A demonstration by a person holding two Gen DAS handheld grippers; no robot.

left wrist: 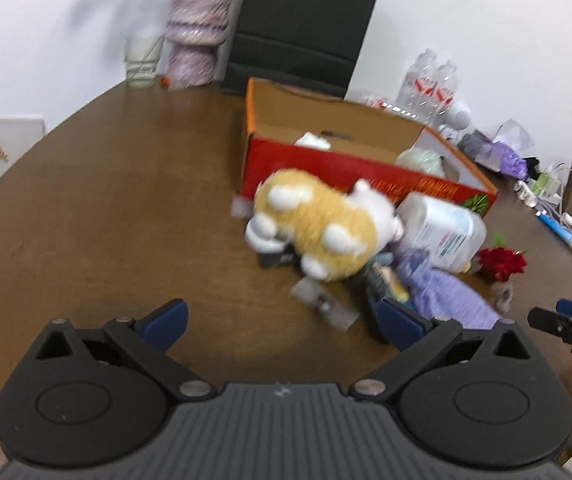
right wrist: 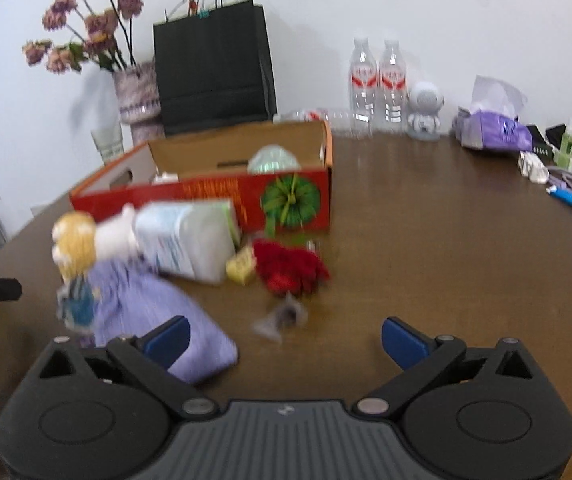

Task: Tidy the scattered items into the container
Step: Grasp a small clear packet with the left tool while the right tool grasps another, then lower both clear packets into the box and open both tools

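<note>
Nearest the lens in each wrist view is the gripper itself: the left gripper (left wrist: pixel 282 326) fills the bottom of its frame with its blue pads spread wide and nothing between them, and the right gripper (right wrist: pixel 286 340) sits the same way, jaws wide apart and empty. Just beyond them, on the brown table (left wrist: pixel 106 220), lies the heap that is left to clear. In the left view a yellow-and-white plush toy (left wrist: pixel 318 228) sprawls at frame centre, with a white plastic jug (left wrist: pixel 446 232) beside it to the right, a lilac cloth pouch (left wrist: pixel 450 296) at lower right and a red flower (left wrist: pixel 500 262) further right. A small clear packet (left wrist: pixel 324 304) lies just ahead of the left pads. In the right view the pouch reaches under the gripper's left-hand pad, and a small yellow block (right wrist: pixel 242 266) sits between jug and flower. The red cardboard box (right wrist: pixel 206 196), open-topped, stands behind the pile, above centre in both frames, close to touching the jug. Inside it I can make out a pale green bundle (right wrist: pixel 273 159) and a small white item (left wrist: pixel 313 141), so a start has been made, I'd say. Most of the scatter looks to be outside yet.
</note>
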